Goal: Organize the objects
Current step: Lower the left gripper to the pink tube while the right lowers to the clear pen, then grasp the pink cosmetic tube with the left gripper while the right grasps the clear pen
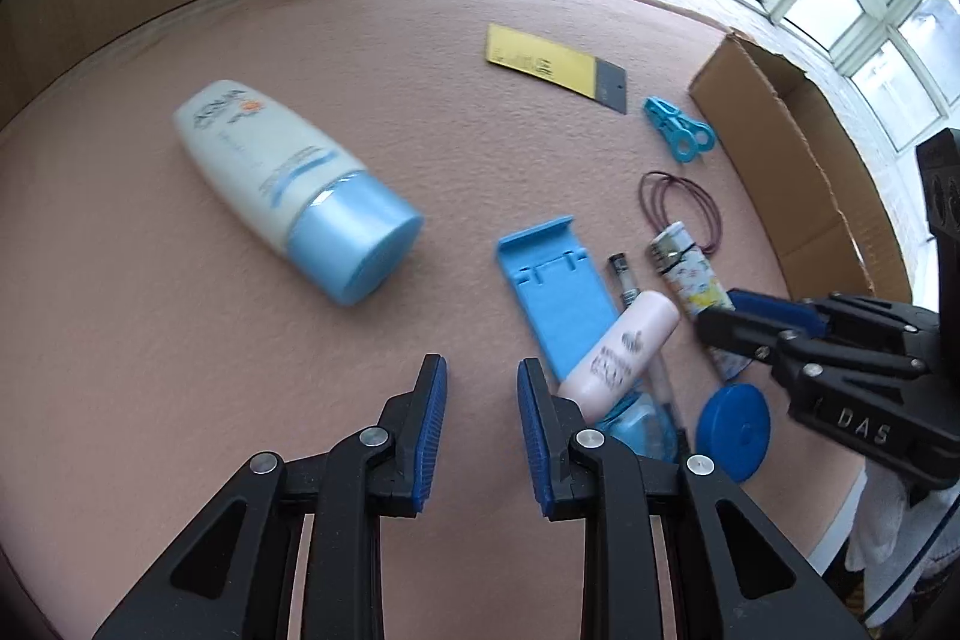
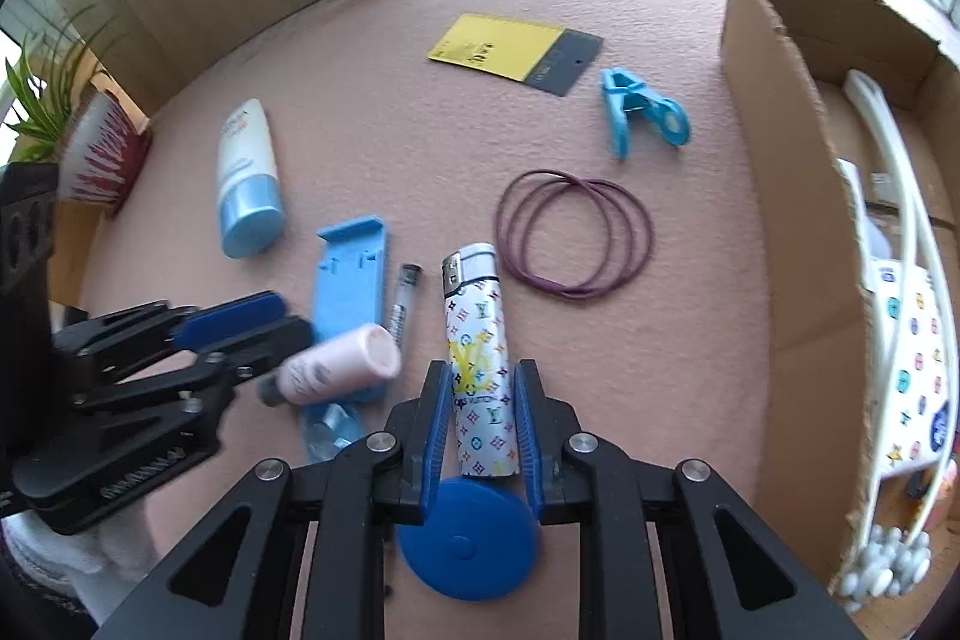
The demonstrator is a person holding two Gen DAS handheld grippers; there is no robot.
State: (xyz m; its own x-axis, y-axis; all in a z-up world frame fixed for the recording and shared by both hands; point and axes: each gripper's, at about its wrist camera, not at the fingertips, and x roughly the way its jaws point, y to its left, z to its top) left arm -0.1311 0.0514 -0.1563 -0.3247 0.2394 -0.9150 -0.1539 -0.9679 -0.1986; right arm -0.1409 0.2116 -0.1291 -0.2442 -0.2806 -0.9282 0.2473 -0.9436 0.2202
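My right gripper [image 2: 482,394] has its blue pads on both sides of a patterned white lighter [image 2: 477,358] that lies on the pink mat; it looks shut on it. In the left wrist view the right gripper [image 1: 729,322] sits over the lighter [image 1: 690,274]. My left gripper [image 1: 482,388] is open and empty above the mat, with a pink tube [image 1: 618,355] just right of it. The left gripper [image 2: 264,322] also shows in the right wrist view, next to the pink tube [image 2: 342,364]. A white lotion bottle with a blue cap [image 1: 288,187] lies to the left.
A blue plastic holder [image 1: 552,286], a thin vial [image 2: 403,307], a blue round disc [image 2: 468,535], purple rubber bands [image 2: 573,232], a blue clip [image 2: 639,112] and a yellow card [image 2: 510,49] lie on the mat. An open cardboard box [image 2: 780,172] holding items stands at the right.
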